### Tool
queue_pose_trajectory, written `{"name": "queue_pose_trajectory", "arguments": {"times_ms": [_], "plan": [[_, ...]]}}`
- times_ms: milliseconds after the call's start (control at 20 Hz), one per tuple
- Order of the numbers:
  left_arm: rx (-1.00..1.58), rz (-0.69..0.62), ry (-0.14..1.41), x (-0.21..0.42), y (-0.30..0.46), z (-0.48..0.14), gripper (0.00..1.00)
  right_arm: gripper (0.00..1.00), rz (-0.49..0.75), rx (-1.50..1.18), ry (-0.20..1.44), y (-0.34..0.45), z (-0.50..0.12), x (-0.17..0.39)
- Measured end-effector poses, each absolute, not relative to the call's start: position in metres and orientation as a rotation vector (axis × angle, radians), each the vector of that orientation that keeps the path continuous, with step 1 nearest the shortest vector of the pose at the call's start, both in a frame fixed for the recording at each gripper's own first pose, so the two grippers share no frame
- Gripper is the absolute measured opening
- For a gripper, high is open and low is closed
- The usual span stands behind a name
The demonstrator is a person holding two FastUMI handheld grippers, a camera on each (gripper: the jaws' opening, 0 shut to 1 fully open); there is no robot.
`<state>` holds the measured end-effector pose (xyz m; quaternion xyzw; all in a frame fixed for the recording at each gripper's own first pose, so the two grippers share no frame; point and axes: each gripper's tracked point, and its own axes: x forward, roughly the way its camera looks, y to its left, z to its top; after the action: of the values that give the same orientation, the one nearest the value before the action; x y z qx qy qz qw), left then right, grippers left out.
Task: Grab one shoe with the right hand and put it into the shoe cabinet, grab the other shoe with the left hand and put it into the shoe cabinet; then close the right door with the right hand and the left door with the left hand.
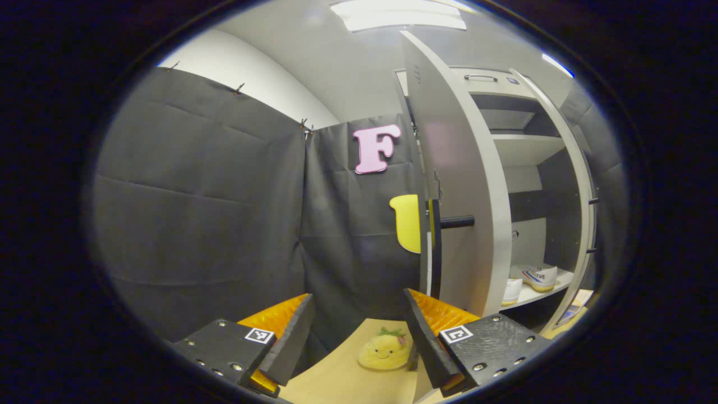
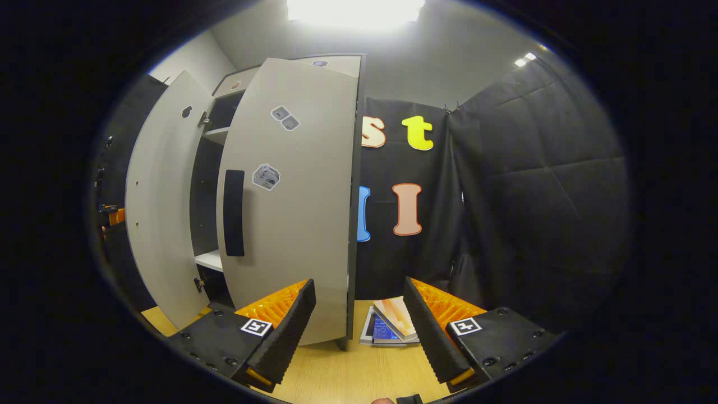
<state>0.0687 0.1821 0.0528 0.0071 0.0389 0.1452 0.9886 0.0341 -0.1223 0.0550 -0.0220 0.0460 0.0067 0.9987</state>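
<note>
Left gripper view. Left gripper [image 1: 359,331] held low with fingers [image 1: 289,342] spread apart, nothing between them. Beyond the fingers, wooden floor [image 1: 336,381] with a small yellow plush toy [image 1: 384,350] lying on it, just beside the near finger on the right. Faced the left door [image 1: 454,185] of the shoe cabinet [image 1: 533,146], swung well open and seen nearly edge-on; dark bar handle [image 1: 457,222] stuck out from its face. Cabinet interior visible past the door: several shelves, and on a lower shelf [image 1: 538,292] two white shoes side by side, one shoe [image 1: 538,276] with coloured stripes on its side, the other shoe [image 1: 511,290] partly hidden behind the door edge. Right door [image 1: 578,185] seen at the far side of the opening, also open. Booth cloth to the left.

Right gripper view. Right gripper [image 2: 359,331] likewise released, fingers [image 2: 291,331] wide apart and gripping nothing. Looked at the outer face of the right door [image 2: 297,213], which stood partly closed, with a dark vertical handle [image 2: 234,213] and a few stickers [image 2: 266,177] on it. Left door [image 2: 160,213] open further left, a gap between the two showing shelf edges [image 2: 208,259]. Shoes not made out through the gap. Some booklets [image 2: 392,325] lay on the floor [image 2: 348,376] between the fingers, beside the cabinet's foot.
</note>
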Motion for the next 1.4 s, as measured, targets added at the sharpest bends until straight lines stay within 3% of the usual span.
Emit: {"name": "queue_pose_trajectory", "arguments": {"times_ms": [650,1400], "plan": [[0.000,-0.022,0.073,0.105,0.031,0.047,0.89,0.99,0.026,-0.035,0.096,-0.113,0.052,0.042],[0.005,-0.015,0.041,-0.007,0.080,0.074,0.89,0.99,0.078,-0.007,0.001,-0.065,0.091,-0.007]]}}
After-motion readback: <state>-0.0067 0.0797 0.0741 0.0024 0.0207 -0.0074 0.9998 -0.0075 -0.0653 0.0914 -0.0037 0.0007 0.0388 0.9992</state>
